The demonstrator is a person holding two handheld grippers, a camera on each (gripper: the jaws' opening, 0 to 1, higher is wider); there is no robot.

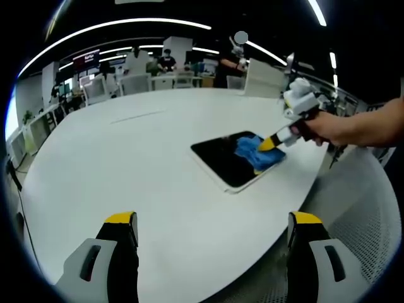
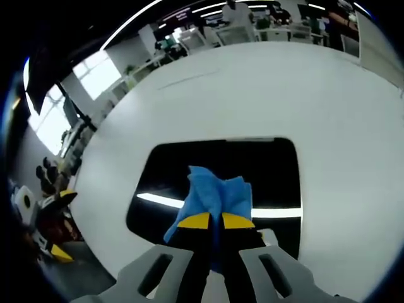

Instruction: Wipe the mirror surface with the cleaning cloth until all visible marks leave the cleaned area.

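Note:
A dark rectangular mirror (image 1: 222,159) with a white frame lies flat on the white table, and its glass (image 2: 189,164) reflects ceiling lights. A blue cleaning cloth (image 1: 257,153) is bunched on the mirror's right part. My right gripper (image 2: 214,221) is shut on the blue cleaning cloth (image 2: 214,192) and presses it onto the glass. In the left gripper view, that right gripper (image 1: 271,142) comes in from the right, held by a person's hand. My left gripper (image 1: 211,221) is open above the table's near edge, well short of the mirror, with nothing between its fingers.
The white table (image 1: 126,158) is wide and oval, with its edge running close to the mirror on the right. Office desks, chairs (image 1: 95,88) and people stand beyond the far side. A perforated chair seat (image 1: 366,214) lies at the lower right.

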